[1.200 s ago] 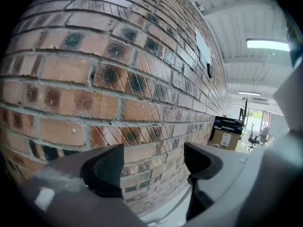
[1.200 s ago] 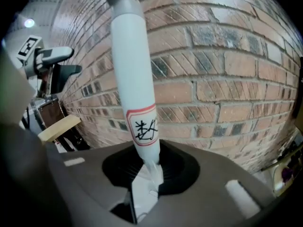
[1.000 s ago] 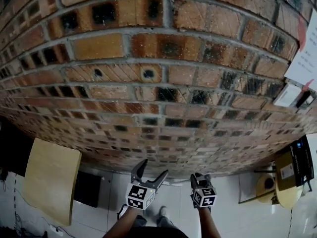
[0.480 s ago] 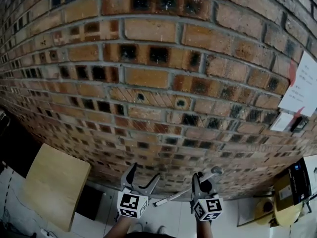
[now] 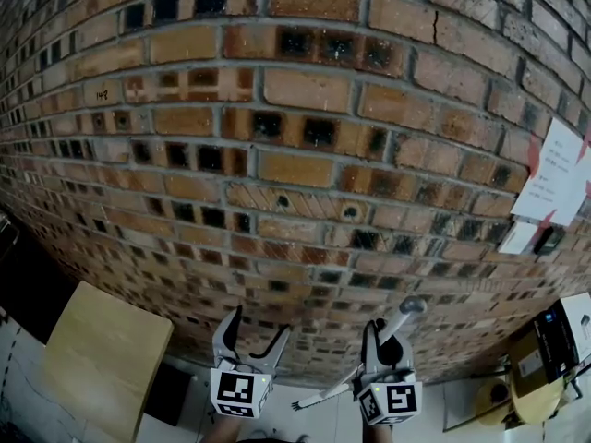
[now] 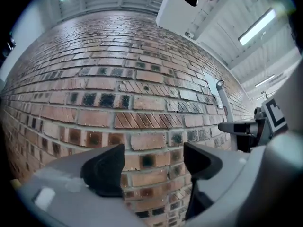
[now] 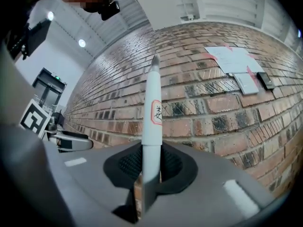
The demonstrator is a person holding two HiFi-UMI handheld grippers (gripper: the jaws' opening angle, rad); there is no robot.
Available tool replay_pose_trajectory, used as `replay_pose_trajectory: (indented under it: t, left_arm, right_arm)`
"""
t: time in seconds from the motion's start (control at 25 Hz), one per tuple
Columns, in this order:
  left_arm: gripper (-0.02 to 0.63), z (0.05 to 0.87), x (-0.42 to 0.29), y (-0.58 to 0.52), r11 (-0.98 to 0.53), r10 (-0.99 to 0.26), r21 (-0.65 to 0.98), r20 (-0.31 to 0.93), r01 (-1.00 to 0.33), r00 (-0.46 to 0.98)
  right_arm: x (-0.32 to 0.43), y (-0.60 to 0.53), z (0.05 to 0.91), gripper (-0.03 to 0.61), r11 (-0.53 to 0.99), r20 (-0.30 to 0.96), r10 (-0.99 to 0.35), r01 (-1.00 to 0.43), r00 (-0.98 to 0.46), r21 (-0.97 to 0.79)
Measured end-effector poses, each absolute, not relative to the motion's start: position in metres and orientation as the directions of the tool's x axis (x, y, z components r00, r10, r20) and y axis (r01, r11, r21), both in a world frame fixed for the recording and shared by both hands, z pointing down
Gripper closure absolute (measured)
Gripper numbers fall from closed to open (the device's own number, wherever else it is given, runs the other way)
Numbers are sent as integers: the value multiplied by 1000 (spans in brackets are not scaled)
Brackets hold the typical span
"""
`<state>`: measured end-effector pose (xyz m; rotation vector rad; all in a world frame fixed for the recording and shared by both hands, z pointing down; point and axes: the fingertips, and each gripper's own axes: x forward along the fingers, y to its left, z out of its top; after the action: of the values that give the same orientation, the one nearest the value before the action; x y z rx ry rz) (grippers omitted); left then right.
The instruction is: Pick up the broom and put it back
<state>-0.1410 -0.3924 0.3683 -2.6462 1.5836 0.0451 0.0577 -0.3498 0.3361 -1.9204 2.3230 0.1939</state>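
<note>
Now right claw clamped on broom handle, level toward brick wall; left claw agape, empty.

A brick wall fills the whole view ahead. In front of it, low in the head view, the left gripper sits just left of the right gripper, side by side and apart. The broom handle passes between the right gripper's jaws: its top end slants up and right toward the wall, and its lower length runs down-left, under the gap between the two grippers. Sheets of paper hang on the wall at far right, a small fitting just below them. A flat panel lies at lower left. A round table stands at lower right, with a box on it.
</note>
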Motion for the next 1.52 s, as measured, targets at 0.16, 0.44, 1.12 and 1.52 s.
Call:
replay_pose_trajectory:
  t: [0.16, 0.44, 1.12, 1.52]
  left_arm:
    - [221, 366, -146, -387, -487, -871, -23, -63, -873, 488]
    - [221, 370, -154, -380, -513, -856, -10, -65, -858, 513]
    - [237, 376, -155, -371, -549, -833, 9, -84, -835, 547]
    - [207, 373, -130, -375, -586, -806, -13, -91, -810, 585]
  right_arm:
    - [55, -342, 339, 523, 151, -158, -975, -988, -154, 30]
    - [57, -337, 351, 522, 99, -135, -985, -994, -105, 53]
    - [42, -328, 364, 522, 116, -100, -988, -993, -118, 30]
    - [57, -324, 368, 522, 113, -87, -990, -994, -114, 11]
